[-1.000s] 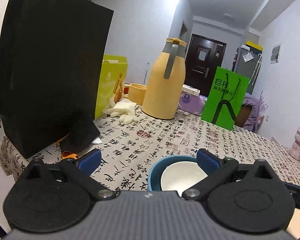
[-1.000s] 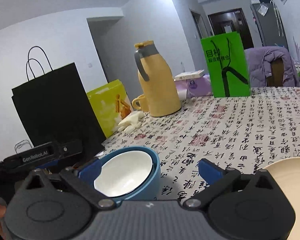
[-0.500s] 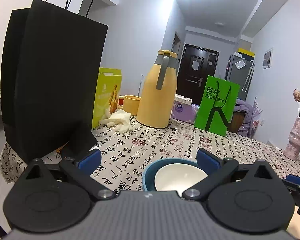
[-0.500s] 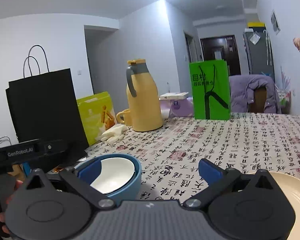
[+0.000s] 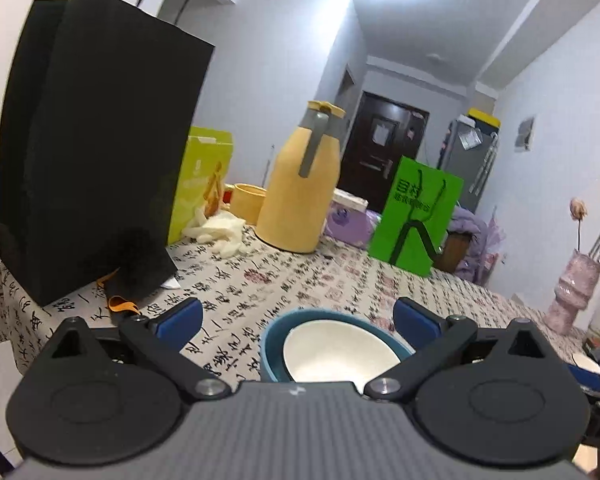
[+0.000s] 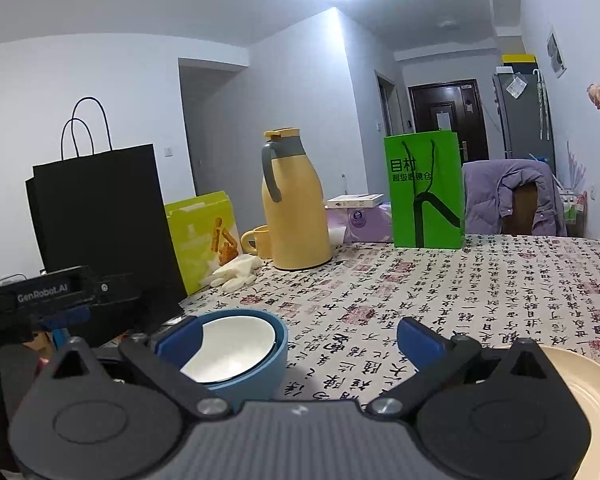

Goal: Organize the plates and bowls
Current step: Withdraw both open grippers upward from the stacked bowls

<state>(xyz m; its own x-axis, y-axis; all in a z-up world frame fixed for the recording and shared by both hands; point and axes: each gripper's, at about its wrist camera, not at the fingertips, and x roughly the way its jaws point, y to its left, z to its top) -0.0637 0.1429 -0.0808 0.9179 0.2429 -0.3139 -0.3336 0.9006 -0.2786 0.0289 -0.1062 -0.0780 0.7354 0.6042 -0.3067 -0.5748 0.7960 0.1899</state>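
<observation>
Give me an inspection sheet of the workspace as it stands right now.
Surface: table under a calligraphy-print tablecloth.
Job's things: white bowl nested inside the blue bowl; cream plate at the near right, apart from the bowls.
Clutter: black paper bag, yellow-green bag, white gloves, yellow jug, yellow mug, green bag, purple pack, pink vase.
Grippers: left gripper open, bowls ahead between its fingers; right gripper open, holding nothing.
Cables: nothing seen.
Surroundings: dark door, fridge, chair draped with a purple jacket.
</observation>
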